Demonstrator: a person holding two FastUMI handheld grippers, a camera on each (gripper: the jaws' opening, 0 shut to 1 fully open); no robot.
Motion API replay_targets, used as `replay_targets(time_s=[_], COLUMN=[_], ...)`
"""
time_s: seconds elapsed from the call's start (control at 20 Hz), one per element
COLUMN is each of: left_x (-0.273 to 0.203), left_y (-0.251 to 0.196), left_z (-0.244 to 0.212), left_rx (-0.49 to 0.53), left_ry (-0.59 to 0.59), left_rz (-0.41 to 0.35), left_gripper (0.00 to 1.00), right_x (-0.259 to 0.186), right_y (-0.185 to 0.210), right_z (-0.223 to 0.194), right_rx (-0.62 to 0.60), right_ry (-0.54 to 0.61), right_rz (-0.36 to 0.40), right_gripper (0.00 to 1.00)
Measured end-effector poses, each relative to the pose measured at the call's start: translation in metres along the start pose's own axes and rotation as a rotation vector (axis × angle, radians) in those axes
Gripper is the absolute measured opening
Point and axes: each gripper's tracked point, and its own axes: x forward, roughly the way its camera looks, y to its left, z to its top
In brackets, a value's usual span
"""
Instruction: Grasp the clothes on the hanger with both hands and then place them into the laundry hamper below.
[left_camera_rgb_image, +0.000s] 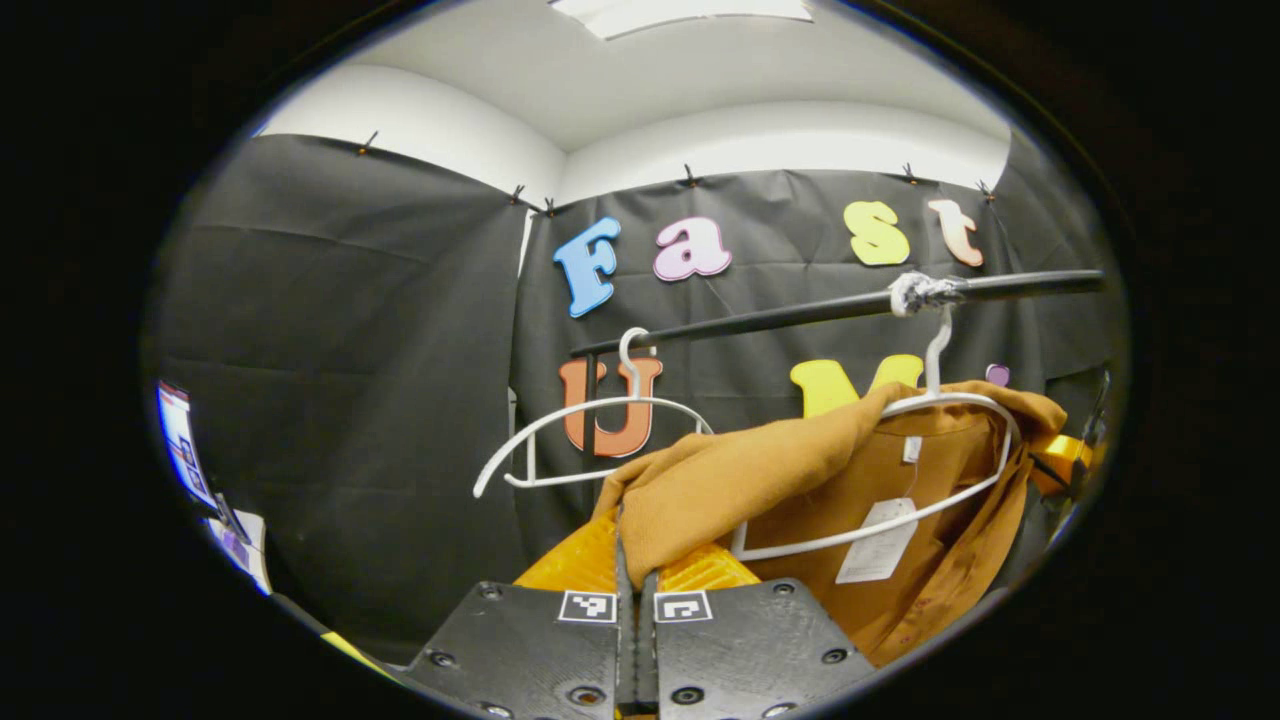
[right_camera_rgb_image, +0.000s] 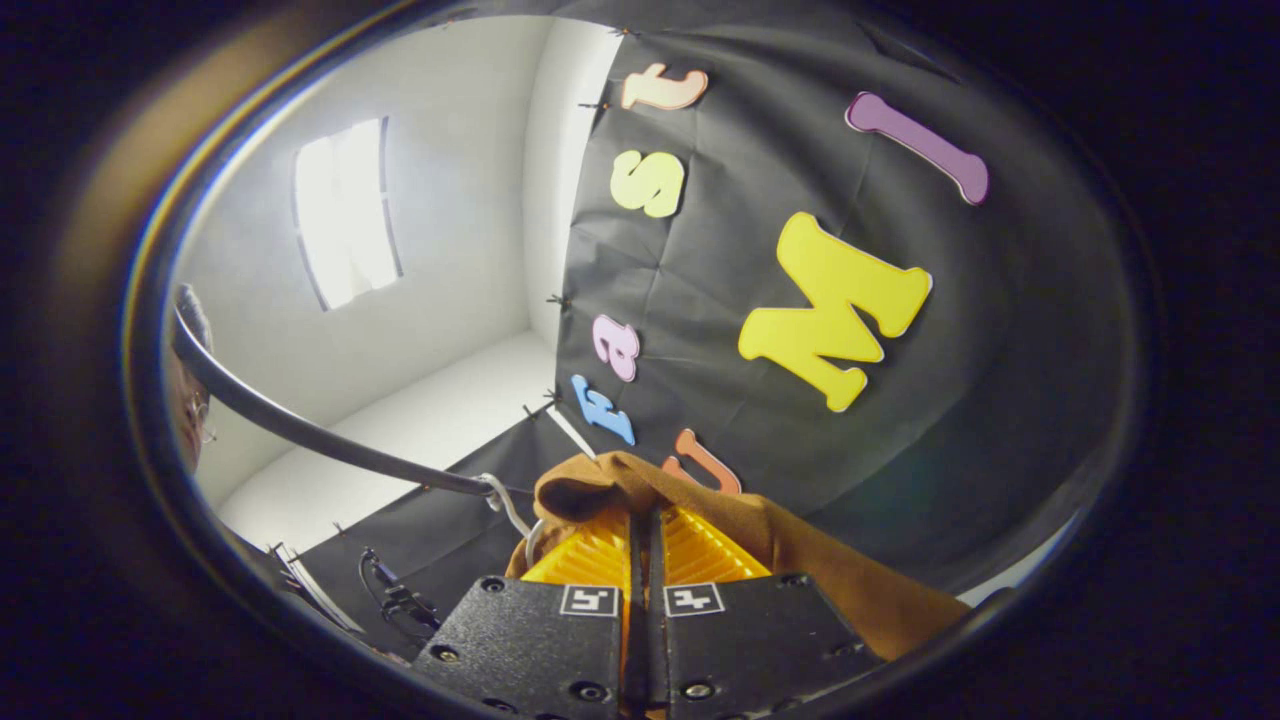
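clothes (left_camera_rgb_image: 800, 470) in the left gripper view: a brown garment draped lower right over a white hanger (left_camera_rgb_image: 960, 420), stretched down-left into the left gripper (left_camera_rgb_image: 636, 560), pinching its fabric. in the right gripper view, the right gripper (right_camera_rgb_image: 645, 545) at bottom centre pinches the garment (right_camera_rgb_image: 800, 550), which trails lower right.

Garment (left_camera_rgb_image: 800, 480) is hanging on right hanger (left_camera_rgb_image: 940, 400) under rail (left_camera_rgb_image: 780, 315); bare hanger (left_camera_rgb_image: 590, 420) is hanging to its left. Left hand-held gripper (left_camera_rgb_image: 636, 580) is probably pinching its shoulder.
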Motion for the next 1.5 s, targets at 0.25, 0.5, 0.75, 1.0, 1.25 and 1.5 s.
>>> replay_targets(time_s=[0.25, 0.5, 0.75, 1.0, 1.25, 1.5], left_x=[0.006, 0.019, 0.029, 0.044, 0.042, 0.033], left_y=[0.005, 0.005, -0.009, 0.0, 0.006, -0.005], left_z=[0.029, 0.037, 0.04, 0.018, -0.008, -0.033], left_rx=[0.023, 0.041, 0.058, 0.012, -0.044, -0.117], left_ry=[-0.041, -0.044, -0.014, 0.054, 0.105, 0.143], left_rz=[-0.034, -0.046, -0.1, -0.118, -0.113, -0.149], left_gripper=[0.0, 0.04, 0.0, 0.0, 0.0, 0.04], right_x=[0.008, 0.021, 0.027, 0.026, 0.023, 0.011], right_y=[0.016, 0.022, 0.004, -0.029, -0.052, -0.075], right_z=[0.017, 0.039, 0.074, 0.063, 0.034, 0.01], right_rx=[0.063, 0.038, -0.087, -0.227, -0.246, -0.18], right_ry=[-0.03, -0.073, -0.146, -0.111, -0.033, 0.004], right_rz=[0.06, 0.074, -0.009, -0.19, -0.275, -0.312], right_gripper=[0.03, 0.03, 0.03, 0.03, 0.02, 0.04])
